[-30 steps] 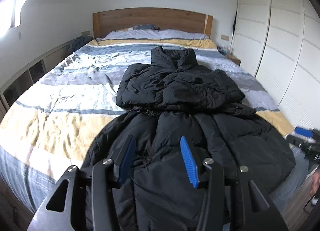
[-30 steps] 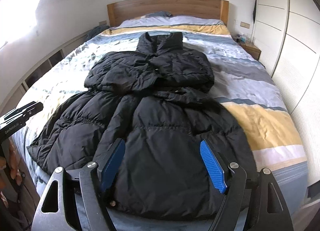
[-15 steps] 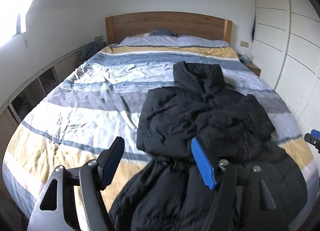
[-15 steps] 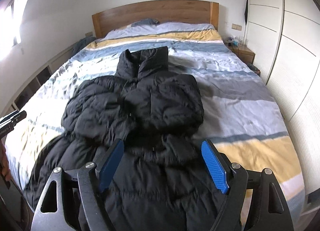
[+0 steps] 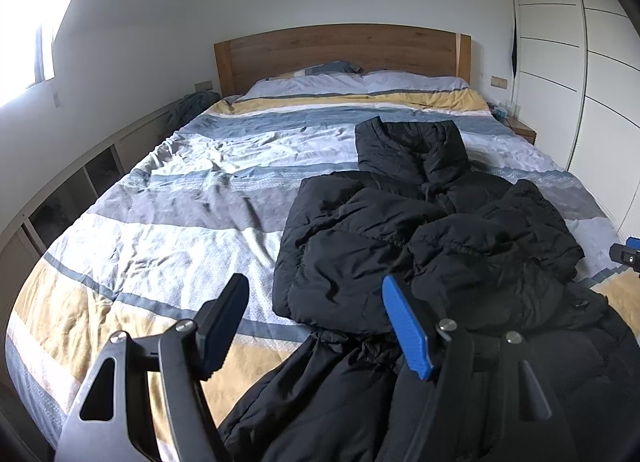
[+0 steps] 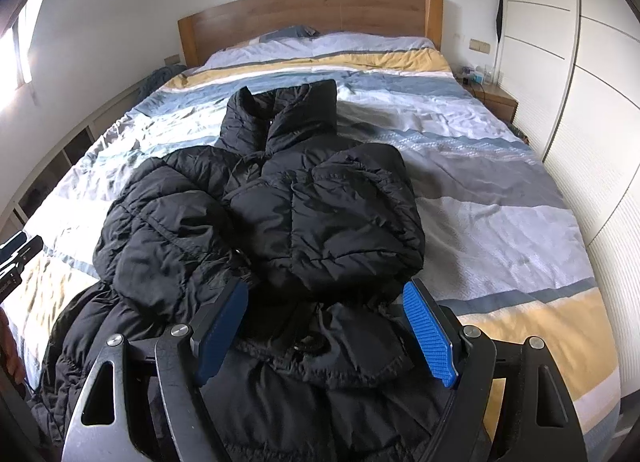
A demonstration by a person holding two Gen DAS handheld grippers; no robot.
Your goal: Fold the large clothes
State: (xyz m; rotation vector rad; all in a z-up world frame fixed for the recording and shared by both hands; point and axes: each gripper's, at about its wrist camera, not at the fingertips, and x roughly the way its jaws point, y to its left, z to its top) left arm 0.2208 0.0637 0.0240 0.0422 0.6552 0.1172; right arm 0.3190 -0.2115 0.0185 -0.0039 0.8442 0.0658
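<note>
Here the black puffer coat (image 6: 280,202) lies lengthwise on the bed (image 5: 160,230), collar toward the headboard (image 6: 312,18), both sleeves folded across the chest, hem at the near edge. Likely soft, bulky, springy and slick-shelled; folds may puff back open. Best hold, by my guess: a thick pinch at the waist seam or the hem corners, both sides at once. Left tongs (image 5: 316,326) spread, empty, hanging over the coat's left edge and the striped duvet. Right tongs (image 6: 324,332) spread, empty, above the waist. Against the frames a second back: both views sit closer to the chest, hem dropped from sight, left tongs wider.
</note>
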